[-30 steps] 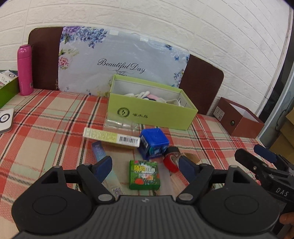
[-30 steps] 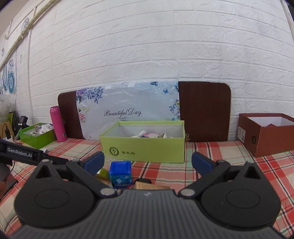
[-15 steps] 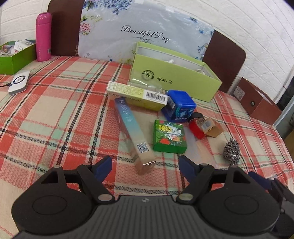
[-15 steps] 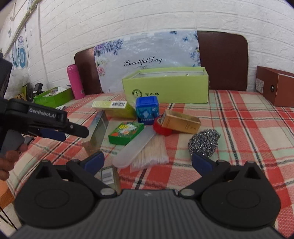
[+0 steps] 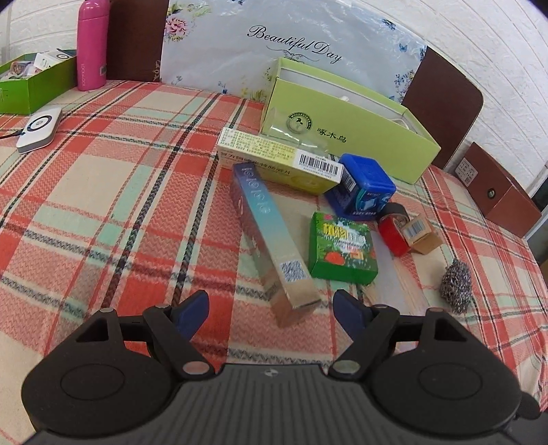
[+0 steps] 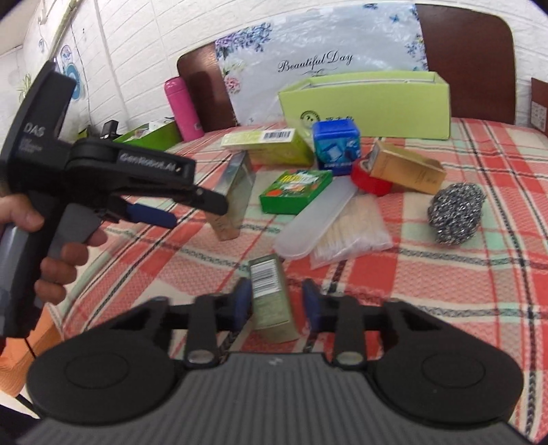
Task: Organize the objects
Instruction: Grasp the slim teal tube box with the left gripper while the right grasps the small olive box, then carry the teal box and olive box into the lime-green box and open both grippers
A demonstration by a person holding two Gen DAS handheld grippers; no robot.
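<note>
Green, a small carton on the checked surface is framed by the right tool, jaws closing, pads not yet pressing. Next, probably a firm grip, then lifting toward the lime box. The left tool is held apart, empty.

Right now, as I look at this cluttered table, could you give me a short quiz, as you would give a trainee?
1. Which colour is the bottle standing at the back of the table? A pink, B blue, C black.
2. True or false: the left tongs grip the steel scourer.
3. Fill in: the flowered board reads "Beautiful ___".
Key: 1 A. 2 False; they are open and grip nothing. 3 Day.
</note>
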